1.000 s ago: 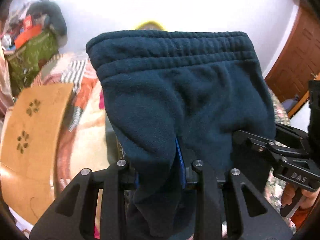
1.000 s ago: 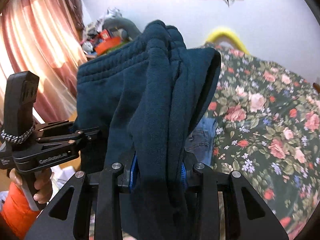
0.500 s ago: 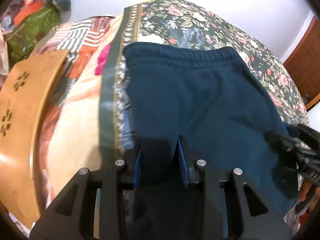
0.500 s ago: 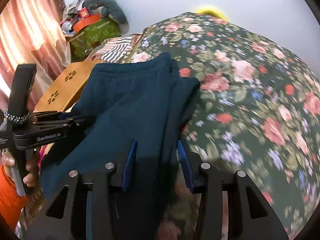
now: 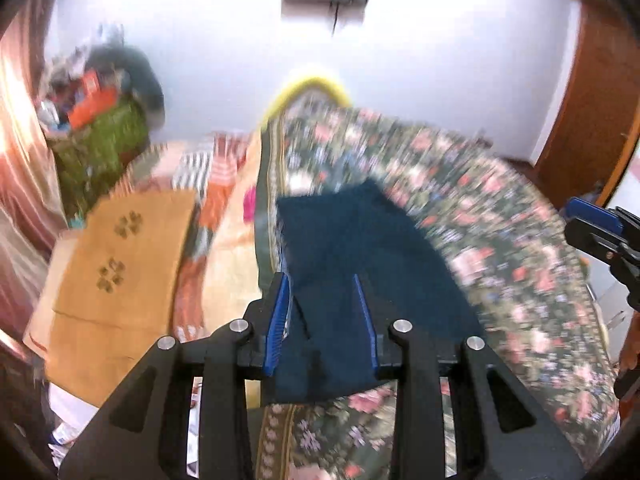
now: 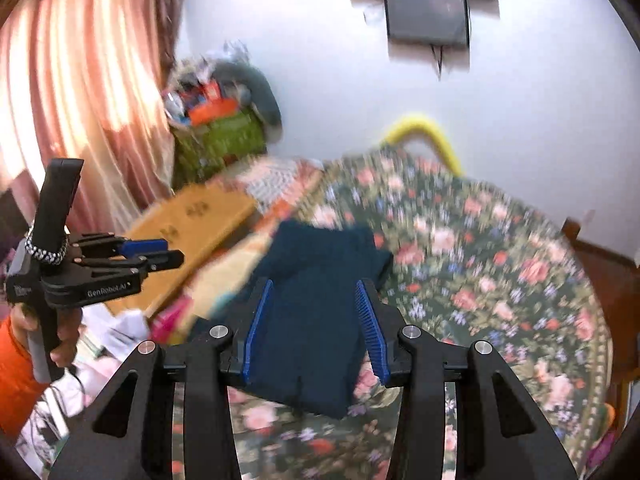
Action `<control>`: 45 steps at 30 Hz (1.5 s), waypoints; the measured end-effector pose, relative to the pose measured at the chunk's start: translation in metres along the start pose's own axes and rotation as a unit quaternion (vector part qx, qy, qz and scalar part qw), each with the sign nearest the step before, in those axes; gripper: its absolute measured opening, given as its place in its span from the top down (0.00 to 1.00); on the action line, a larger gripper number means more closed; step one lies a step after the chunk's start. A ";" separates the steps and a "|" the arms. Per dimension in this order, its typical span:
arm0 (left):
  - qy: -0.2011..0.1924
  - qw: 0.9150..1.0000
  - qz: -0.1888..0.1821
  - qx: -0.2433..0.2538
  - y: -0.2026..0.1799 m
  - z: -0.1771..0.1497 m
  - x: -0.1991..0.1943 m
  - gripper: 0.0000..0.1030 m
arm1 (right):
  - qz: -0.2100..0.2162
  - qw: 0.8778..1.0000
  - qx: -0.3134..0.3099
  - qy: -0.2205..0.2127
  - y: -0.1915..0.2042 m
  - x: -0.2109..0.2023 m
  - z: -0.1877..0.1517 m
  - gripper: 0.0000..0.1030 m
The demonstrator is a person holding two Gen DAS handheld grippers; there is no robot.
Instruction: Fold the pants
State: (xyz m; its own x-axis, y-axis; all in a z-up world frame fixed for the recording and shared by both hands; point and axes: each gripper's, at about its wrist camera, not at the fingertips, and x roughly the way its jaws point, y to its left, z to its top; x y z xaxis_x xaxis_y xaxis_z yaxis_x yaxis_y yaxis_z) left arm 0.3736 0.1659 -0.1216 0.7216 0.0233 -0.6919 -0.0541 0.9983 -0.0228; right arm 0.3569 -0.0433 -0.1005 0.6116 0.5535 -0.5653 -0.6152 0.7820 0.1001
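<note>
The dark blue pants [image 5: 360,248] lie folded in a compact rectangle on the floral bedspread [image 5: 520,280]. My left gripper [image 5: 320,280] hovers above their near edge, open, its blue pads apart and clear of the cloth. In the right wrist view the same pants [image 6: 320,256] show beyond my right gripper [image 6: 314,286], which is also open and holds nothing. The left gripper [image 6: 172,252] appears at the left of that view, held by a hand with an orange sleeve. The right gripper [image 5: 570,220] pokes in at the right edge of the left wrist view.
A wooden board with paw cut-outs [image 5: 116,264] lies left of the pants, beside a striped blanket [image 5: 208,168]. A green bag piled with clutter [image 6: 224,140] stands by the pink curtain [image 6: 80,100]. A wooden door [image 5: 592,100] is at the right.
The pants went from hanging in both grippers to lying on the bed. Both grippers have let go and drawn back and upward, leaving the views blurred.
</note>
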 end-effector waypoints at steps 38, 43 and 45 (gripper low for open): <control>-0.301 0.953 0.031 0.023 -0.083 -0.128 -0.331 0.00 | -0.020 0.969 -0.010 -0.247 0.127 -0.261 -0.068 0.00; -0.299 0.954 0.027 0.018 -0.083 -0.129 -0.329 0.00 | -0.019 0.970 -0.009 -0.243 0.127 -0.261 -0.073 0.00; -0.297 0.954 0.025 0.015 -0.081 -0.128 -0.327 0.00 | -0.020 0.970 -0.011 -0.241 0.128 -0.260 -0.073 0.00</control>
State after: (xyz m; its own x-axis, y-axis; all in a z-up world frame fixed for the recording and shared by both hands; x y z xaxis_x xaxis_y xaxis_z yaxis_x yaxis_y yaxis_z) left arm 0.0542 0.0701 0.0140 0.9830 0.0897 -0.1603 -0.0866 0.9959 0.0259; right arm 0.0827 -0.1079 -0.0008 0.7933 0.5968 -0.1200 -0.5936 0.8021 0.0655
